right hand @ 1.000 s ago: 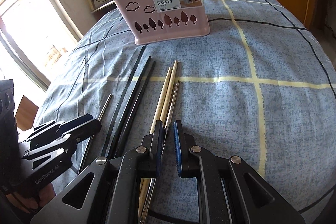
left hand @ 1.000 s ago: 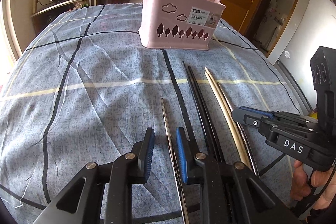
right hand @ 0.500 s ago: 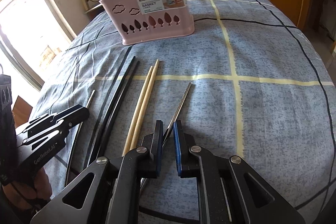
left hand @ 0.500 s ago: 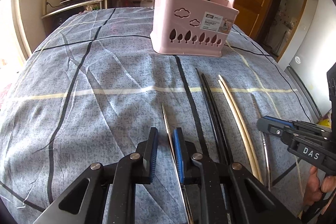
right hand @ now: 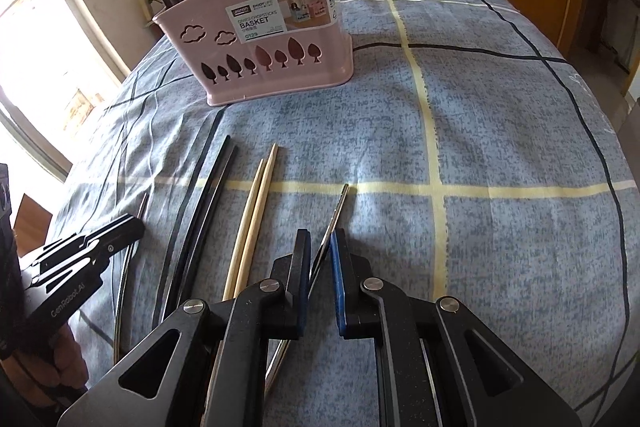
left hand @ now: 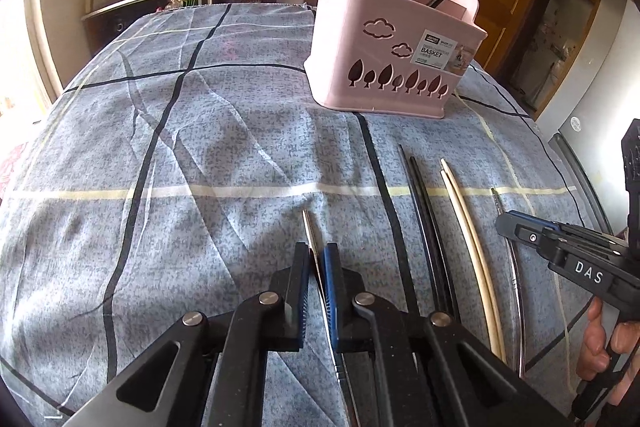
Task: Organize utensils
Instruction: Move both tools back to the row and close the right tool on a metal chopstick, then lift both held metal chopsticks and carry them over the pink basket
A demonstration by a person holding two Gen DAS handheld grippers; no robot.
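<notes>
Two claws each pinch a thin metal chopstick. The left claw point(left hand: 317, 269) is closed narrowly on one metal chopstick point(left hand: 309, 231); the right claw point(right hand: 320, 259) grips another metal chopstick point(right hand: 335, 215). Between them, a black pair point(right hand: 208, 199) and a pale wooden pair point(right hand: 256, 211) lie on the blue checked tabletop point(right hand: 500, 115). Farther back stands the pink basket point(right hand: 276, 39), holding dark chopsticks upright.
</notes>
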